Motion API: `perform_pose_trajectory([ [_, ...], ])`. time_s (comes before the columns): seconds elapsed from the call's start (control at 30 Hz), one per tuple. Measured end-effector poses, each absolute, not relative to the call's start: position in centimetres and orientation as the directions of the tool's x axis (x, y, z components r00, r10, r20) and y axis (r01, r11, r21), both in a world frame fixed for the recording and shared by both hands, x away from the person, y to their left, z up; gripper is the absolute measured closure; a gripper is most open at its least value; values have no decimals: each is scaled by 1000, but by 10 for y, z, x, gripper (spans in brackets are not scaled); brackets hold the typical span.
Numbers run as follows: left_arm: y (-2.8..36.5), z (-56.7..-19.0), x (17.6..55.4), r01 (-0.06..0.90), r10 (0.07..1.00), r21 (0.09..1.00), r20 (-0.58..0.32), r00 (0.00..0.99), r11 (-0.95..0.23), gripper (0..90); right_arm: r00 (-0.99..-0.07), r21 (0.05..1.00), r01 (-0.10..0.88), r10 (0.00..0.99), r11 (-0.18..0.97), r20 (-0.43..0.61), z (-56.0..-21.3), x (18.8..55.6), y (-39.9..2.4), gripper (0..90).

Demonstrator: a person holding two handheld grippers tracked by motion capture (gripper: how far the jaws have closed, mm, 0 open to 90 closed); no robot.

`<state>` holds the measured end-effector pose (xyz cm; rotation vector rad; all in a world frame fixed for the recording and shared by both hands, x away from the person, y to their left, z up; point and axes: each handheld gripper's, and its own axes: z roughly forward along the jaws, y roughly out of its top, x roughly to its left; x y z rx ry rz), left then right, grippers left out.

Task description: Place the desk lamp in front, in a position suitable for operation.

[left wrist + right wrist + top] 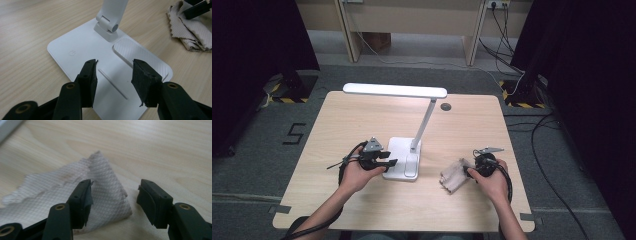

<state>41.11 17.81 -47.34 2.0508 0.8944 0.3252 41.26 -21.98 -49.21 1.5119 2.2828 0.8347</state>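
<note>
Two tools: a person is holding one in each hand, both low over the table (362, 210).
Left tool (114, 72): its jaws are standing apart with nothing between them, hovering just above the front part of the lamp base (75, 45); in the high view this tool (388, 163) is sitting at the left edge of the base.
Right tool (113, 195): its jaws are standing wide apart, gripping nothing; one jaw is hanging over the cloth (62, 195), the other over bare wood beside it.
Right tool from above (469, 171): it is pointing left at the cloth, with the hand (493, 182) behind it.
Cloth: a crumpled beige rag with a waffle weave is lying loose on the table, right of the lamp base and apart from it (455, 175); whether the jaw is touching it I cannot tell.
Lamp: a white desk lamp is standing mid-table, its flat base carrying a power symbol (72, 53) and a ribbed panel (142, 57), its arm (424, 122) rising at a slant to a long head (394, 90) that is lit.
Left hand (354, 175): it is wrapping the tool's body, a cable trailing back along the forearm.
</note>
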Motion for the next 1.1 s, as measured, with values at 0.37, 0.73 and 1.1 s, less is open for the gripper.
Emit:
perform_pose_trajectory([
  [0.37, 167, -462, 404, 448, 644, 809, -117, 756, -379, 496, -480, 607, 733, 866, 309, 138, -486, 408, -205, 829],
  [0.73, 127, -442, 396, 360, 555, 844, -91, 827, -398, 330, -640, 732, 585, 753, 349, 153, -427, 396, -143, 831],
  [1.1, 118, -445, 399, 302, 483, 856, -71, 873, -419, 234, -721, 762, 550, 655, 342, 226, -413, 390, -116, 831],
])
